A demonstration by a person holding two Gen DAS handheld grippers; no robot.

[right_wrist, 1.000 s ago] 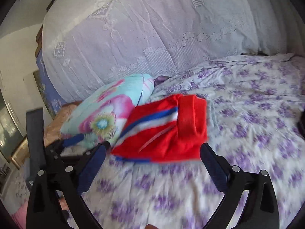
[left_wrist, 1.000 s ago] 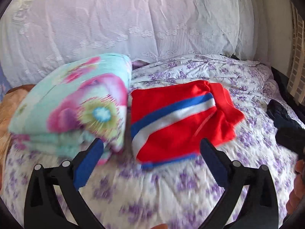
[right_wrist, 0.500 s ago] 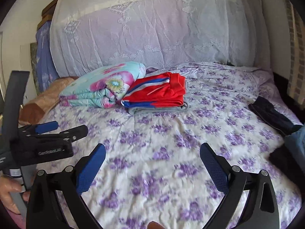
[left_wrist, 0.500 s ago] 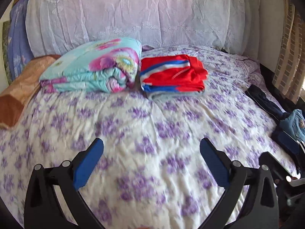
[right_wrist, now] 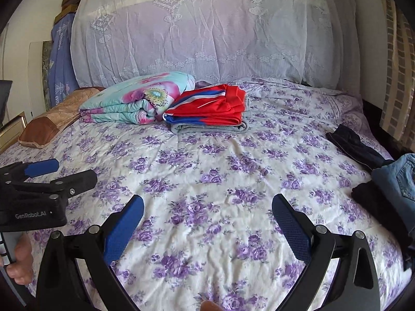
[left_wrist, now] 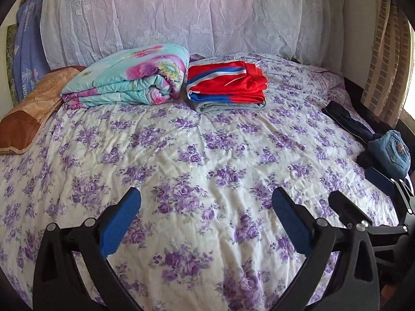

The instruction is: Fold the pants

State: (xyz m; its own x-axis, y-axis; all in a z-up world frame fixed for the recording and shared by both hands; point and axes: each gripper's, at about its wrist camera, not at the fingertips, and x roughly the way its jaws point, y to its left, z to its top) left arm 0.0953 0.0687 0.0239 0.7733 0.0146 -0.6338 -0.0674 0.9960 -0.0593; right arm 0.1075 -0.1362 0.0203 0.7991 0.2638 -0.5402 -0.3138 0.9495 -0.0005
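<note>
Folded red pants with a blue and white stripe (left_wrist: 228, 83) (right_wrist: 210, 108) lie on a folded grey garment (left_wrist: 228, 106) at the far side of the bed. Dark pants (left_wrist: 347, 123) (right_wrist: 355, 145) and blue jeans (left_wrist: 391, 153) (right_wrist: 399, 181) lie crumpled at the bed's right edge. My left gripper (left_wrist: 206, 223) hovers open over the floral sheet near the front, empty. My right gripper (right_wrist: 207, 223) is open and empty too, just to the right; in the left wrist view it shows at the right edge (left_wrist: 373, 199). The left gripper also appears at the left of the right wrist view (right_wrist: 49, 178).
A folded turquoise floral quilt (left_wrist: 129, 77) sits left of the red pants, with a brown pillow (left_wrist: 31, 106) beyond it. A lace-covered headboard (left_wrist: 197, 13) stands behind. The purple-flowered sheet (left_wrist: 207, 155) spreads wide in the middle. A hand (right_wrist: 20, 261) holds the left gripper's handle.
Both grippers have drawn back from the red pants toward the near side of the bed. The folded pants stay on the grey garment; the clothes at the right edge have come into view.
</note>
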